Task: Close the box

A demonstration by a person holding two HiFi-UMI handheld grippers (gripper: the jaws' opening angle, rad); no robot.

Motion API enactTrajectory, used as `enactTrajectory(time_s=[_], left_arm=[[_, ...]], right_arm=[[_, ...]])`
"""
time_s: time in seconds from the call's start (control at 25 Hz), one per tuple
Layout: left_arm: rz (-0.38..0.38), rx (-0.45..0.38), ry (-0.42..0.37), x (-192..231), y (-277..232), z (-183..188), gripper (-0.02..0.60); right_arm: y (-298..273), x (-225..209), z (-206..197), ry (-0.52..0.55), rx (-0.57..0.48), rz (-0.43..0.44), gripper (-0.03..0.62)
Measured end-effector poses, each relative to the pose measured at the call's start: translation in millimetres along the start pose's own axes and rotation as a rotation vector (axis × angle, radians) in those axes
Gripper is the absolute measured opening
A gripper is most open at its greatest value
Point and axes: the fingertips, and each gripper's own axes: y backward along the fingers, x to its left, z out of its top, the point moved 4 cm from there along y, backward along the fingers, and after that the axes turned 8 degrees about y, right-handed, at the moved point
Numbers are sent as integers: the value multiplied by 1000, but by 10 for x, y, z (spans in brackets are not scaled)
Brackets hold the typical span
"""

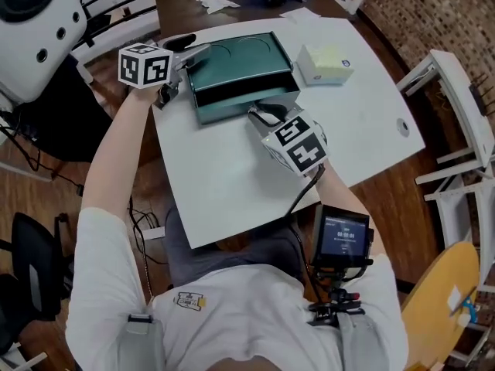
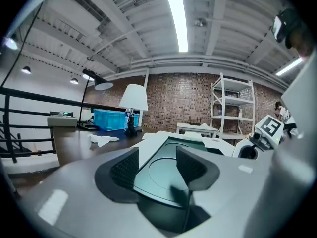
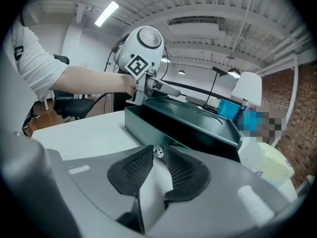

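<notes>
Your left tool (image 1: 192,53) holds its jaws wide apart, arm stretched forward; your right tool (image 1: 260,114), elbow bent, pinches a small knob (image 3: 157,151) between its tips.

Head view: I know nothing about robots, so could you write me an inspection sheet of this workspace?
Surface: white table, few things on it.
Job's things: green box, its drawer pulled partly out.
Clutter: pale yellow pack beside the box; crumpled paper on the brown desk behind.
Grippers: left gripper open at the box's left end; right gripper shut on the drawer knob.
Cables: black cable from right gripper to a waist-worn device.
Surroundings: brick wall, white shelving, black chair.
</notes>
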Motion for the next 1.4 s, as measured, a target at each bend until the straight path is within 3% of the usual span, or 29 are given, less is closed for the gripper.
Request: enactTrajectory(time_s=[0.44, 0.68, 0.8, 0.96, 1.12, 1.28, 1.4], left_arm=[[3, 2, -1, -21, 3, -44, 221], [24, -40, 55, -40, 184, -80, 221], [12, -155, 56, -448, 639, -165, 177], [-125, -261, 103, -1494, 1156, -448, -2], [-155, -201, 147, -2188, 1295, -837, -2], [-130, -125, 154, -2323, 1210, -1155, -2], [-101, -83, 90, -2355, 1163, -1213, -2]], right_arm=[[-307, -356, 263, -20, -51, -19, 71], [-25, -320, 217, -56, -111, -36, 68], [419, -149, 17, -116, -177, -11, 33], [903, 110, -287, -205, -215, 30, 2], [1093, 324, -440, -241, -238, 52, 0], [1057, 435, -538, -266, -247, 61, 0], [1028, 447, -548, -273, -263, 57, -2]])
